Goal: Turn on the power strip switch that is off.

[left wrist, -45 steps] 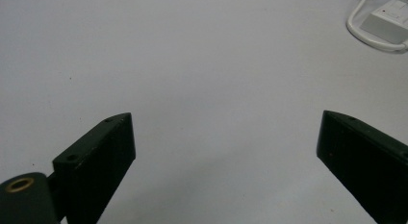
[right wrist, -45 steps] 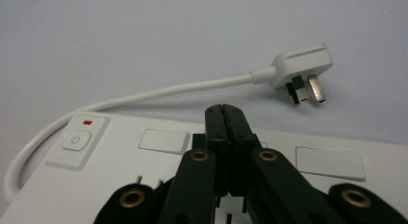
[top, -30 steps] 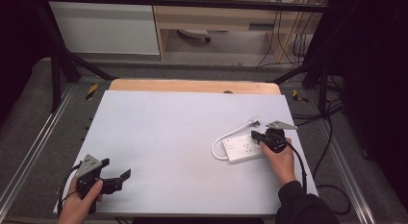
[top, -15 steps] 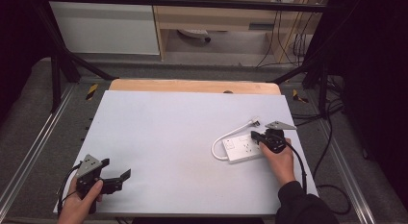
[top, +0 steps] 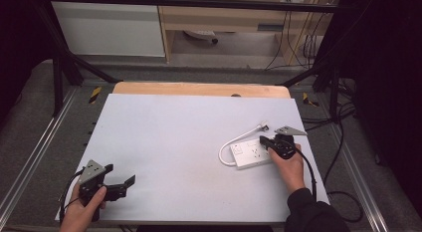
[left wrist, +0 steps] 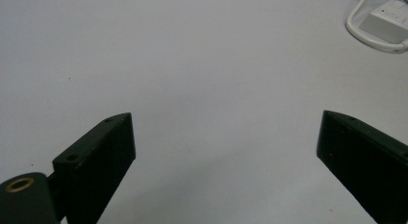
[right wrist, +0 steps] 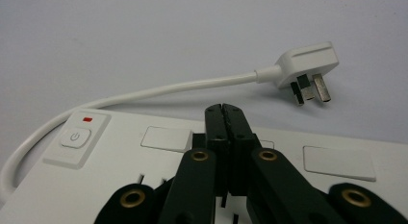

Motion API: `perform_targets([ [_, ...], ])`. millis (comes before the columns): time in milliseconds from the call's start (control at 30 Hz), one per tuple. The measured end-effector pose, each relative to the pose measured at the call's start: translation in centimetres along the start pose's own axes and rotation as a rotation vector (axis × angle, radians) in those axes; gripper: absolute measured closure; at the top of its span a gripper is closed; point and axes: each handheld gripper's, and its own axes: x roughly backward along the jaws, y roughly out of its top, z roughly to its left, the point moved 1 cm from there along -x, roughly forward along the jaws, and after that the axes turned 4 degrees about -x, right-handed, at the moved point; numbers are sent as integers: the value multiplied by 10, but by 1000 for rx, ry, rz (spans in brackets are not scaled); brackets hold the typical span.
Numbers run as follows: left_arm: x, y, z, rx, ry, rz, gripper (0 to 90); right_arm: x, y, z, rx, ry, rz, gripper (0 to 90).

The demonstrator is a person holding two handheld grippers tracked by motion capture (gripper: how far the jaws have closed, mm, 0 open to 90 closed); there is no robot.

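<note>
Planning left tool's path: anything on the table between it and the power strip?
Nothing: bare table between left tool and power strip, in the high view.

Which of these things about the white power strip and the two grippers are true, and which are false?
1. The right gripper has its jaws closed together. True.
2. The plug is pushed into a socket. False: it lies loose on the table, pins bare.
3. The left gripper has its jaws wide apart with nothing between them. True.
4. The power strip lies next to the left gripper. False: it lies under the right gripper, on the table's right side.
5. The power strip has a power button near the end where its cable comes out. True.
</note>
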Motion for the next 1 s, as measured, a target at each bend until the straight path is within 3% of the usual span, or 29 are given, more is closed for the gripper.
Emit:
perform_targets([
  [1000, 0, 0, 0, -1, -1, 1, 63, 0, -1, 0, 3, -1, -10, 900],
])
